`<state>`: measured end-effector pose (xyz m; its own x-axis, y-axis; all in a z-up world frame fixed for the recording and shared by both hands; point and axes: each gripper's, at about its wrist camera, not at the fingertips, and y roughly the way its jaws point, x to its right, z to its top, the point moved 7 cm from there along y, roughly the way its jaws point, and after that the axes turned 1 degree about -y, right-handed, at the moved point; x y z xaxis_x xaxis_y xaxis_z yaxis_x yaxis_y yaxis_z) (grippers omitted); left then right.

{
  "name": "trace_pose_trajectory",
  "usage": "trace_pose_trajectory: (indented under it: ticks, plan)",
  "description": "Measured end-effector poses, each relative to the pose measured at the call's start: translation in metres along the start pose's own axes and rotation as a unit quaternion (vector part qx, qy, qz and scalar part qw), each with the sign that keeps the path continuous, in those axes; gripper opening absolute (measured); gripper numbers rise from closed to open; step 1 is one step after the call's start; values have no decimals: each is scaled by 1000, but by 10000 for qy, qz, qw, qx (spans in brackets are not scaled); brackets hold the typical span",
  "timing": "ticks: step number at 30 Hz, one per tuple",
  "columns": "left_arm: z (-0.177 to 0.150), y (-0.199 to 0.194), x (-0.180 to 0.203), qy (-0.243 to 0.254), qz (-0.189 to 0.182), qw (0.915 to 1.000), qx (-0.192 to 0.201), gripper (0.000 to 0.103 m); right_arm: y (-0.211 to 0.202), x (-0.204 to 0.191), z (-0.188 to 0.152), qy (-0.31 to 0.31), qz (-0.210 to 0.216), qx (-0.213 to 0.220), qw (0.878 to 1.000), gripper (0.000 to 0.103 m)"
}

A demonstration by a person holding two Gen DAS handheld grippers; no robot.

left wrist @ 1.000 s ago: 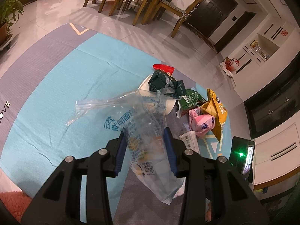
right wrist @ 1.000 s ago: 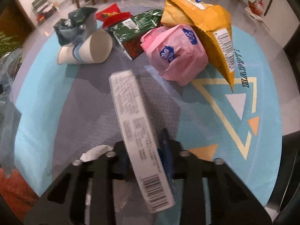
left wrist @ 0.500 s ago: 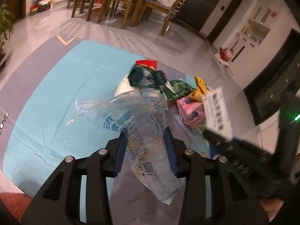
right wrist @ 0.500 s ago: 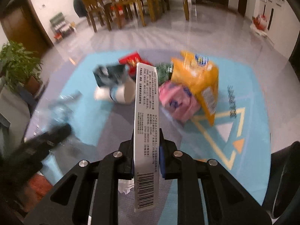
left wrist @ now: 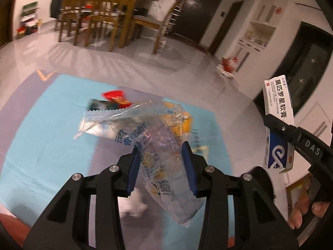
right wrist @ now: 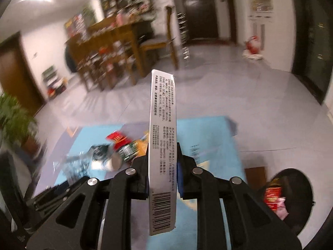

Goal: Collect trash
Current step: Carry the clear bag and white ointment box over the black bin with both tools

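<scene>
Clear crinkled plastic, a printed wrapper [left wrist: 160, 156], sits clamped between the blue pads of the left claw [left wrist: 162, 170]. The pads stand a little apart with the film bunched between them; its top fans out above the fingers and its lower end, with a QR code, hangs below them. The wrapper is held up off the floor, over the mat [left wrist: 41, 129].

The right claw [right wrist: 162, 173] is closed tight on a slim white box [right wrist: 162, 145], gripping its two broad faces so the narrow printed side faces the camera. The box stands upright, rising well above the fingers, with a barcode on the part below them. In the left view the same box [left wrist: 277, 108] shows at the right edge, its blue and white face with Chinese lettering turned this way, the right claw's black finger [left wrist: 291, 131] across it and the person's hand [left wrist: 306, 204] beneath.

Below, on the blue and grey mat, the remaining litter lies in a loose cluster: a red packet [right wrist: 117, 138], a green packet [right wrist: 127, 151], a paper cup [right wrist: 108, 163] on its side, and something yellow [left wrist: 183, 123], seen partly through the wrapper. They are blurred. A white scrap [left wrist: 135, 206] lies on the mat under the left claw.

At lower right in the right view is a dark round bin [right wrist: 291, 198] with red and pink wrappers inside. Wooden chairs [left wrist: 100, 18] and a dark door [left wrist: 199, 14] stand beyond the mat.
</scene>
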<state>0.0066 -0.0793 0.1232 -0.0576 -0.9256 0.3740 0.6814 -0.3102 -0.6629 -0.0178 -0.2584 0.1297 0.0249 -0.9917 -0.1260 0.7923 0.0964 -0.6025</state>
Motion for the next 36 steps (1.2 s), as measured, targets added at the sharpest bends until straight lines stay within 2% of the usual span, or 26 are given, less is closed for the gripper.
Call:
trace_pose_trajectory:
  ticks: [3,8,12,18,28,33,36]
  plan:
    - [-3,7,37,243,-186,9995,-61,40,-20,37,5,86,-623,257,9977,21]
    - [-11,20,102,677,-469,9966,-100,41,-40,87,1,367,-1055,442,9928,21]
    - [-21,36,148,913,-759,9924,-309,41,-41,123,-9,737,-1256,360,9887,21]
    - [-38,55,202,1363,-948,9850,-474,41,-56,173,-24,1353,-1510,297,9788,21]
    - [-86,101,277,1987,-1235,9672,-992,41,-66,239,-55,2202,-2078,38,9530,21]
    - [-120,136,301,1993,-1517,9524,-1738,41,-70,271,-77,2514,-2702,-283,9290,21]
    - [-133,152,306,2055,-1491,9475,-1942,41,-68,282,-89,2709,-2729,-428,9221,21]
